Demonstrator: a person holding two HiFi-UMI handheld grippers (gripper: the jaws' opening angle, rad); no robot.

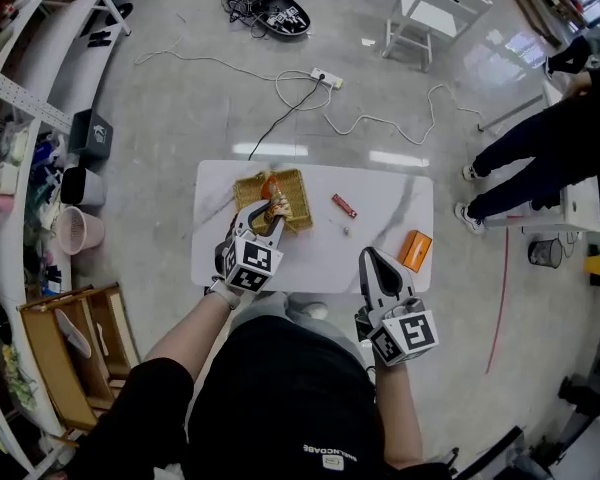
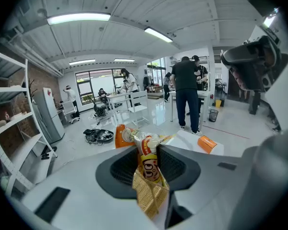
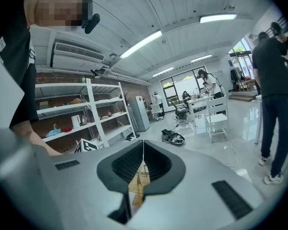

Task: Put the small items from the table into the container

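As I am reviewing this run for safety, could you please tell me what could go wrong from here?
The left gripper pinches a limp snack packet, so it could slip or swing and miss the wicker basket. The red packet and the orange box lie near the shut right gripper, which might knock them.

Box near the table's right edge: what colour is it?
The box is orange; the head view shows it best.
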